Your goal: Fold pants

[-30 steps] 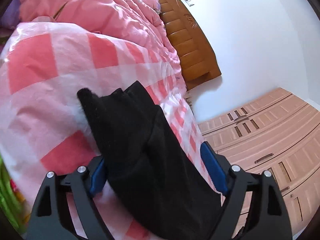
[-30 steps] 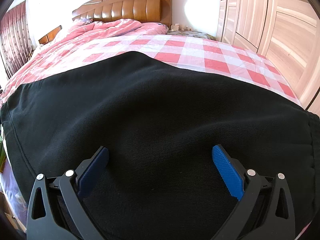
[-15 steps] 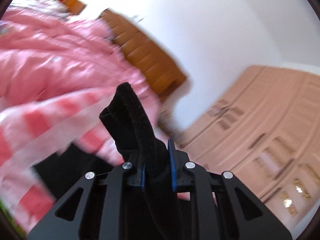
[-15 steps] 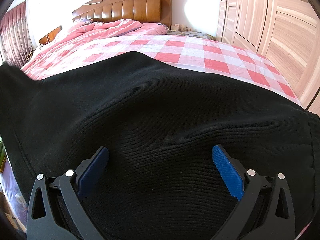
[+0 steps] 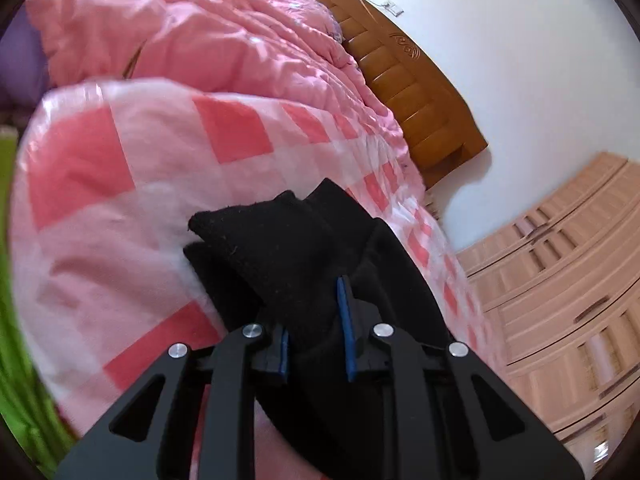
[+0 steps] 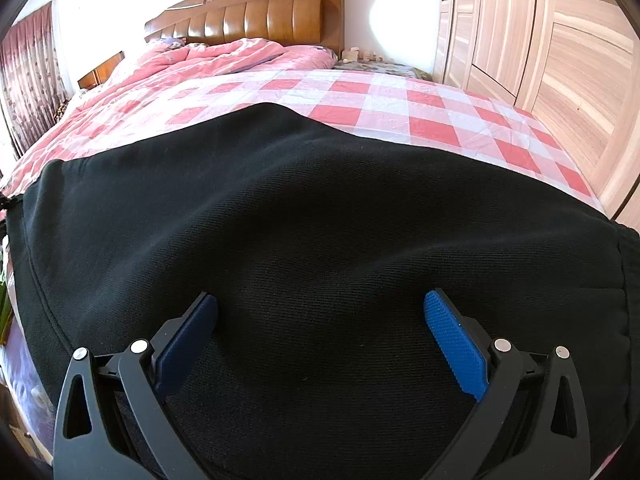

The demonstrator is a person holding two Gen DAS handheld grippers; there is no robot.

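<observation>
The black pants (image 6: 320, 240) lie spread across the foot of the bed on the pink checked sheet (image 6: 400, 100). My right gripper (image 6: 320, 320) is open, its blue pads resting on the flat fabric with nothing pinched. In the left wrist view my left gripper (image 5: 316, 320) is shut on a bunched end of the black pants (image 5: 280, 248), which sticks out past the fingertips just above the checked sheet (image 5: 140, 160). More black cloth lies under and to the right of the gripper.
A crumpled pink duvet (image 6: 208, 60) lies near the wooden headboard (image 6: 256, 12). A wooden wardrobe (image 6: 540, 40) stands along the right side. A curtain (image 6: 28, 72) hangs at the left. Something green (image 5: 16, 280) shows at the left edge.
My left gripper has closed on the pants end, lifted it and swung, and now holds it lower over the sheet. The pants' left edge rose and settled. The right gripper has not moved.
</observation>
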